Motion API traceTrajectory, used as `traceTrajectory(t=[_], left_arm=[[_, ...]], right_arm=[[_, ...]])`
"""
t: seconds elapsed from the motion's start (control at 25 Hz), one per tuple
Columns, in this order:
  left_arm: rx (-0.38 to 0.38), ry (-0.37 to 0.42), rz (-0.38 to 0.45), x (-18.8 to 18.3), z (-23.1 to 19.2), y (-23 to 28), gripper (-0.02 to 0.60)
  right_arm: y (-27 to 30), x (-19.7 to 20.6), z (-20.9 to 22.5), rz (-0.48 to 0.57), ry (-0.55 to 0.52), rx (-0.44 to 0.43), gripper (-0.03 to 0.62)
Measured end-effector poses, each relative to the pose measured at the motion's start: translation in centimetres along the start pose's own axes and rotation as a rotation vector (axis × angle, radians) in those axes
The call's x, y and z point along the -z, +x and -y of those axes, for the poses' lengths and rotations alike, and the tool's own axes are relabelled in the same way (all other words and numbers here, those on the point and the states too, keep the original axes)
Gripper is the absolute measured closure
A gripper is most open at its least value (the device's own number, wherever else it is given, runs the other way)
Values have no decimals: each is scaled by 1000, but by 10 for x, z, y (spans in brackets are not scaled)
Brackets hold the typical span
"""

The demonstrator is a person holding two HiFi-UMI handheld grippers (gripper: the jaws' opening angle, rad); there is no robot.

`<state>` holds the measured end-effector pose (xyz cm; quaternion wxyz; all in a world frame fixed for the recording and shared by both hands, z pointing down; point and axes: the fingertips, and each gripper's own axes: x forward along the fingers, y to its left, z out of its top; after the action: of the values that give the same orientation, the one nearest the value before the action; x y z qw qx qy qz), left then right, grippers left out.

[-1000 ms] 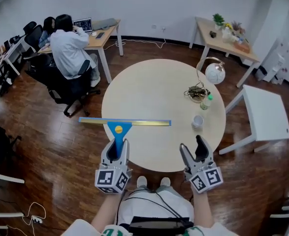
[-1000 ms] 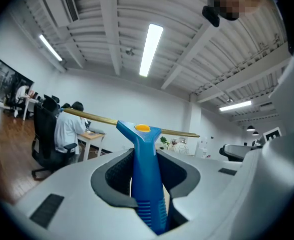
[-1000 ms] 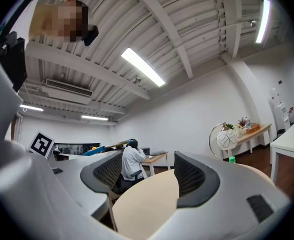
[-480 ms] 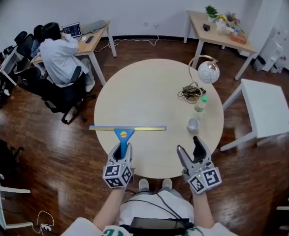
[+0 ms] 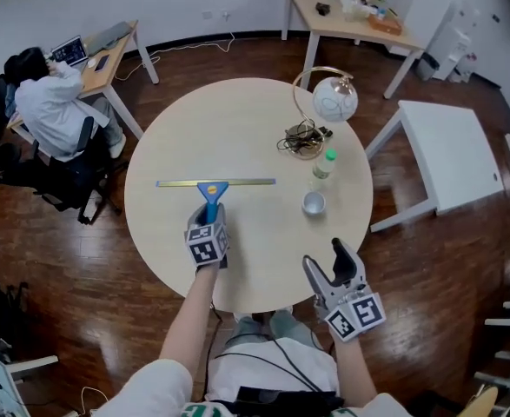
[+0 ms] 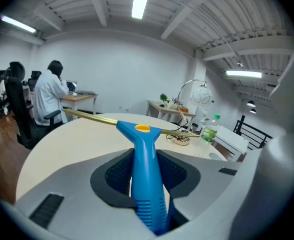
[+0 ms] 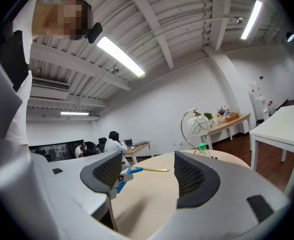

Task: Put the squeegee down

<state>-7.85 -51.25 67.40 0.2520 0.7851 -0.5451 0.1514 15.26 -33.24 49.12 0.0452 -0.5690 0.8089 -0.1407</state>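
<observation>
Describer: Since a second ago the left gripper (image 5: 209, 221) has reached forward and down from the table's near edge, carrying the squeegee (image 5: 213, 186) out over the round table (image 5: 237, 120); the right gripper (image 5: 327, 261) has shifted only a little

Listener: Where is the squeegee now?

Describer: Just left of the table's middle. Its long brass-coloured blade bar runs across from 9 o'clock toward 3 o'clock, and the blue handle (image 6: 145, 184) points back to 6 o'clock, toward the wearer. It is low over the wood; I cannot tell whether the blade touches yet

Listener: And is it still gripped?

Describer: Yes. The left gripper view shows the jaws clamped tight on the handle. They hold it by the ribbed end, so the blade stays out ahead and level, which looks suited to laying it flat

Listener: What is the other claw doing?

Describer: The right gripper's jaws stand wide apart with nothing between them. It hangs off the table edge at about 5 o'clock, clear of the work

Listener: Anything in the way?

Describer: No. A glass cup (image 5: 314, 202), a green-capped bottle (image 5: 324, 165), a tangle of cables (image 5: 302, 139) and a globe lamp (image 5: 334, 101) cluster between 1 and 3 o'clock, well apart from the blade's right tip. My judgement is that what remains is to settle the squeegee on the table and let the jaws open. A person (image 5: 50, 102) sits at a desk beyond the table at 10 o'clock
</observation>
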Motion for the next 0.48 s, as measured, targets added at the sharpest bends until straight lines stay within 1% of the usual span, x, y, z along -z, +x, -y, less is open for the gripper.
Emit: traceTrajectory(t=[0.08, 0.16, 0.24, 0.32, 0.4, 0.48], left_arm=[[-14, -33, -42, 0, -11, 46, 462], [-51, -64, -89, 2, -24, 83, 462], [-103, -103, -153, 12, -35, 108, 462], [-140, -140, -206, 21, -43, 125, 460], [-161, -130, -246, 27, -47, 139, 460], [-155, -103, -292, 39, -43, 147, 460]], right_arm=[[3, 3, 9, -10, 7, 12, 260], [4, 7, 14, -27, 2, 16, 260], [1, 13, 19, -51, 5, 30, 260], [-1, 19, 27, -65, 37, 53, 260], [-1, 22, 33, -67, 78, 70, 260], [-1, 24, 35, -70, 94, 73, 260]])
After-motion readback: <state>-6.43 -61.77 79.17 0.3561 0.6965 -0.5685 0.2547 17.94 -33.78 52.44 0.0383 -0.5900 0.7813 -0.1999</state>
